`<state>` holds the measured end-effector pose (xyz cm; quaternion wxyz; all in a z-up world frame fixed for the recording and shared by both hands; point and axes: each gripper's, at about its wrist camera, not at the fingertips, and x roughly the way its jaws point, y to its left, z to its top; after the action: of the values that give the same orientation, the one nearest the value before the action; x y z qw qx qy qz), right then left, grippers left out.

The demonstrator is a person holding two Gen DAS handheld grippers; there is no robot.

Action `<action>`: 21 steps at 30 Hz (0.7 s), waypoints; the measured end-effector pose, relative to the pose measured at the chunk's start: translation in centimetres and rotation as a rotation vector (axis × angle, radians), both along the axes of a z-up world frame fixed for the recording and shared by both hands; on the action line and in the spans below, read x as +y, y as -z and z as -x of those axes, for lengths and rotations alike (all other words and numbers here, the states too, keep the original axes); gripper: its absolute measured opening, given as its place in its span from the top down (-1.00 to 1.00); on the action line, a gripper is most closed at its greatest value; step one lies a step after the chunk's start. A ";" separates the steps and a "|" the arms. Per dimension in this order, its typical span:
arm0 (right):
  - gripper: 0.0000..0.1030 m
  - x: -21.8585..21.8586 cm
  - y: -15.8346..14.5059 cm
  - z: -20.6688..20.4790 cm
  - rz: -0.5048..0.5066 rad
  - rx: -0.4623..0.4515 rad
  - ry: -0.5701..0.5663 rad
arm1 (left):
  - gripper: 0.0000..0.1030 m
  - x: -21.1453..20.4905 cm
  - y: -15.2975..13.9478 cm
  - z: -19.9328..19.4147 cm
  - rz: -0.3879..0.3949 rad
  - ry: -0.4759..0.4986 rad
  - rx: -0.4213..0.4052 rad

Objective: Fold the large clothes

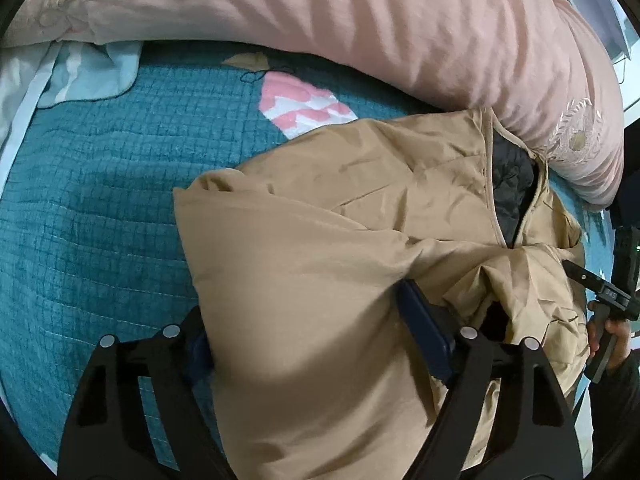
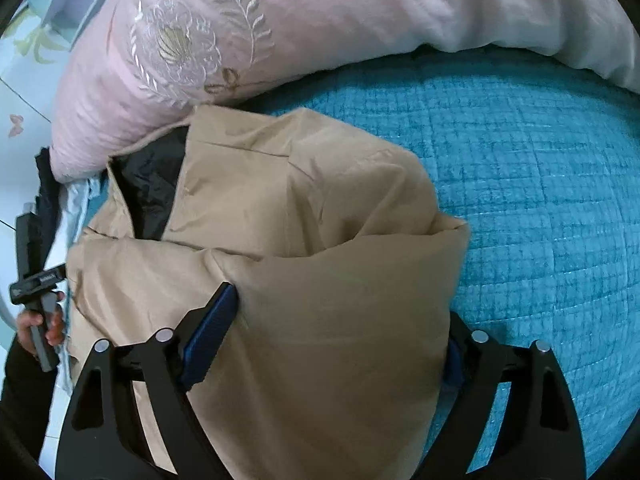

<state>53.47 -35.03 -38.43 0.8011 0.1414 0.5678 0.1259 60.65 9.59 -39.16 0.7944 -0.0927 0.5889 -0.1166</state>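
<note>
Between the pads of both our claws, left claw (image 1: 316,344) and right claw (image 2: 332,336) each spread wide around the near edge, sits the folded tan jacket (image 1: 340,208), its bulk running ahead toward the pink pillow (image 1: 360,24) on the bed (image 1: 100,200).

Teal quilted bed (image 2: 540,200) bears tan jacket (image 2: 300,220) and pink duvet (image 2: 320,20).
</note>
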 end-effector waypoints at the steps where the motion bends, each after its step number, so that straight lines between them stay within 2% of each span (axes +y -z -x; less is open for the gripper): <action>1: -0.53 0.1 0.1 0.0 0.010 0.001 -0.004 | -0.47 0.0 0.1 -0.1 -0.003 -0.001 0.009; 3: -0.37 0.2 0.0 0.1 0.034 -0.002 -0.002 | -0.37 0.3 0.1 0.0 -0.009 -0.008 0.015; 7: 0.17 -0.1 -0.6 0.5 0.043 -0.023 -0.006 | 0.03 0.5 -0.5 0.3 0.007 0.004 0.001; 13: 0.27 0.3 -0.8 0.7 0.060 -0.034 -0.035 | 0.28 -0.5 -0.4 0.2 0.020 0.007 0.017; 16: 0.56 0.8 -1.2 1.0 0.070 -0.062 -0.058 | 0.57 -1.1 -0.9 0.5 0.048 0.029 -0.012; 18: 0.64 1.0 -1.6 1.4 0.090 -0.086 -0.070 | 0.62 -1.5 -1.5 0.9 0.027 0.053 -0.052; 21: 0.69 1.4 -2.5 2.0 0.120 -0.142 -0.074 | 0.64 -1.4 -2.5 1.4 0.050 0.052 -0.089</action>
<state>51.46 -33.63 -35.89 0.8412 0.0627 0.5210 0.1306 59.29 8.20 -36.66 0.8140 -0.0916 0.5520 -0.1558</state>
